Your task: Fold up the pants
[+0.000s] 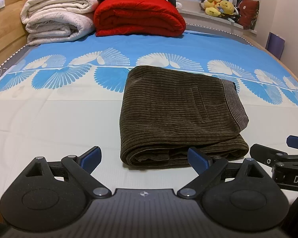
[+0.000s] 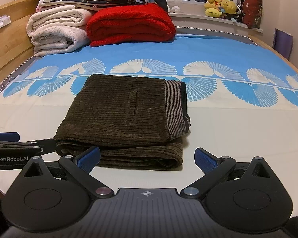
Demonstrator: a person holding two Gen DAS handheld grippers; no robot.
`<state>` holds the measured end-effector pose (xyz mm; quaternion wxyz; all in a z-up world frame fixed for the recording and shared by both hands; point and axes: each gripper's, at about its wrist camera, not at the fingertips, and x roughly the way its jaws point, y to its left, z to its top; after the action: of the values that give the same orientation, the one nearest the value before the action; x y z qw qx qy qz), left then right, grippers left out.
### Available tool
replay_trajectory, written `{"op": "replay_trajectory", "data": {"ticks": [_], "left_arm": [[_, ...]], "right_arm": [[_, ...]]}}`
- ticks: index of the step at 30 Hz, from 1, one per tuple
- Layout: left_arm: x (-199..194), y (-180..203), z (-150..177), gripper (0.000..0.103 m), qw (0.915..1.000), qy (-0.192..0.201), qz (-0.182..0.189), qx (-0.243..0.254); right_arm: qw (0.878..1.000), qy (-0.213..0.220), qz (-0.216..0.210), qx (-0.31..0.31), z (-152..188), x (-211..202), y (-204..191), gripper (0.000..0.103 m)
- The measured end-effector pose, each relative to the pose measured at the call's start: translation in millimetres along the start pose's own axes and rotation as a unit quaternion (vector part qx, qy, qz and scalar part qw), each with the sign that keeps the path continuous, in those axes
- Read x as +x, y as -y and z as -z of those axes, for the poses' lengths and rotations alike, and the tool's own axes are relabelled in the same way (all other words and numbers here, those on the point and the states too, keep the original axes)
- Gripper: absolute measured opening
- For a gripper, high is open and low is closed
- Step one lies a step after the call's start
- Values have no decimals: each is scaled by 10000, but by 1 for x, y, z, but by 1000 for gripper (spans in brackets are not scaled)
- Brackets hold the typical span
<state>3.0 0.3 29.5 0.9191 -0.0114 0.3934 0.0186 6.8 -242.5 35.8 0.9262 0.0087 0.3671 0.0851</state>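
Dark olive corduroy pants [image 1: 176,115] lie folded into a compact stack on the bed sheet, striped waistband on the right side; they also show in the right wrist view [image 2: 125,117]. My left gripper [image 1: 145,159] is open and empty, just short of the stack's near edge. My right gripper [image 2: 147,158] is open and empty, near the stack's near right corner. Each gripper shows at the edge of the other's view: the right one [image 1: 284,150] and the left one [image 2: 15,144].
Folded cream blankets [image 1: 57,19] and a red blanket [image 1: 137,17] are stacked at the bed's far end. A wooden bed frame [image 1: 2,31] runs along the left. Plush toys [image 1: 220,6] sit on the window ledge. A purple object [image 1: 275,43] stands at the far right.
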Motion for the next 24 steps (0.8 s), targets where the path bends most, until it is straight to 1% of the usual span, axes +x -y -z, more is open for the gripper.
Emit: {"op": "replay_trajectory", "data": {"ticks": [24], "left_arm": [[2, 2, 0, 96, 9999, 30, 73, 70]], "right_arm": [[10000, -46, 17, -6, 0, 0, 1, 101]]}}
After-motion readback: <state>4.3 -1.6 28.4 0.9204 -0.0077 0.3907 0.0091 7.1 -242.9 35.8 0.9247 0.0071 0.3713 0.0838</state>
